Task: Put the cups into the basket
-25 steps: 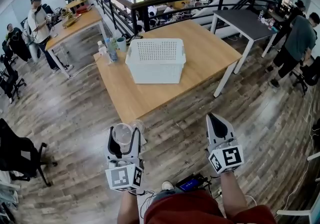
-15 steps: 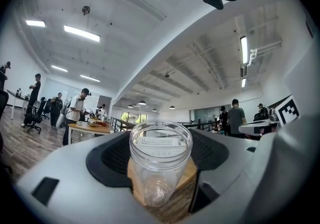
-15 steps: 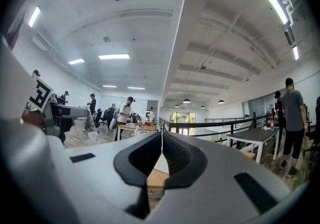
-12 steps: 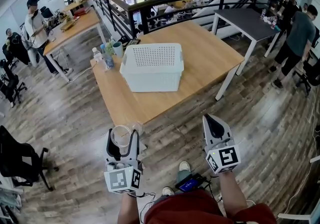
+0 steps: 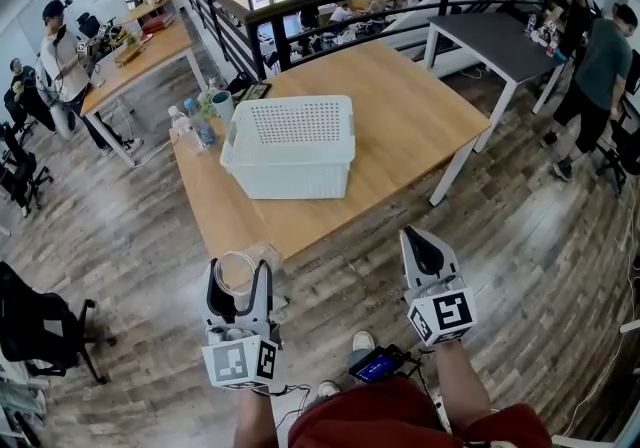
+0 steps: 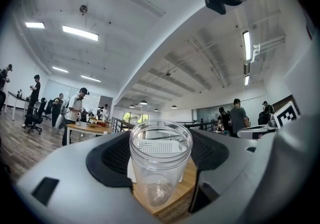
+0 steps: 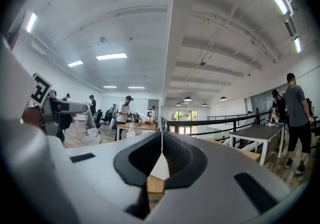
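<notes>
My left gripper [image 5: 238, 274] is shut on a clear plastic cup [image 5: 236, 270], held upright with its rim up; the cup [image 6: 160, 160] fills the gap between the jaws in the left gripper view. A white perforated basket [image 5: 291, 146] stands on a wooden table [image 5: 400, 116] ahead of both grippers, and it shows through the cup as the basket [image 6: 156, 146]. My right gripper [image 5: 419, 239] is level with the left one, off the table's near edge. Its jaws meet with nothing between them, as the right gripper [image 7: 161, 160] view shows.
Bottles [image 5: 196, 122] and a mug [image 5: 222, 105] crowd the table's left corner. A dark table [image 5: 490, 41] stands at the back right, behind a black railing [image 5: 300, 6]. People stand at the left [image 5: 58, 46] and right [image 5: 600, 66]. A black chair [image 5: 35, 321] sits at the left.
Both grippers have moved toward the table, whose near edge and basket now sit closer in the head view. The cup stays in the left gripper.
</notes>
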